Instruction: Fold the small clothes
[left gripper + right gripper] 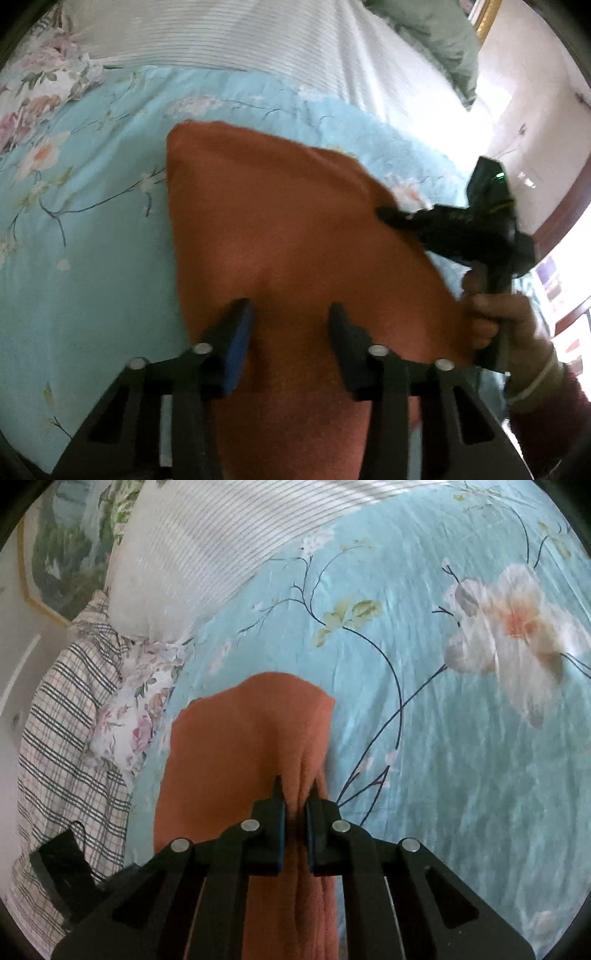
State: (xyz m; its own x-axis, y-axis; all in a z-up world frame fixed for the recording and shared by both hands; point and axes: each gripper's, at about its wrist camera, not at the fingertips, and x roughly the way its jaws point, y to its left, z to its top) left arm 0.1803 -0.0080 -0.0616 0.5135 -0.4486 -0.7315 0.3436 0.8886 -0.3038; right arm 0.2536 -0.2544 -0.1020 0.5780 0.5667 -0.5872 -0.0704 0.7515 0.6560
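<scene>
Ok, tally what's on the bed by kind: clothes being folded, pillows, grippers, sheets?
Orange cloth: 1
Striped pillow: 1
Floral pillow: 1
Blue flowered sheet: 1
Grippers: 2, left gripper and right gripper
Total: 6

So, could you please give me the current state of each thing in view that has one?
Orange cloth: lying on the bed, one edge bunched and pinched.
Right tongs: shut on the orange cloth.
Left tongs: open over the cloth, not gripping.
Floral sheet: spread flat, lightly wrinkled.
Striped pillow: resting at the bed's far side.
</scene>
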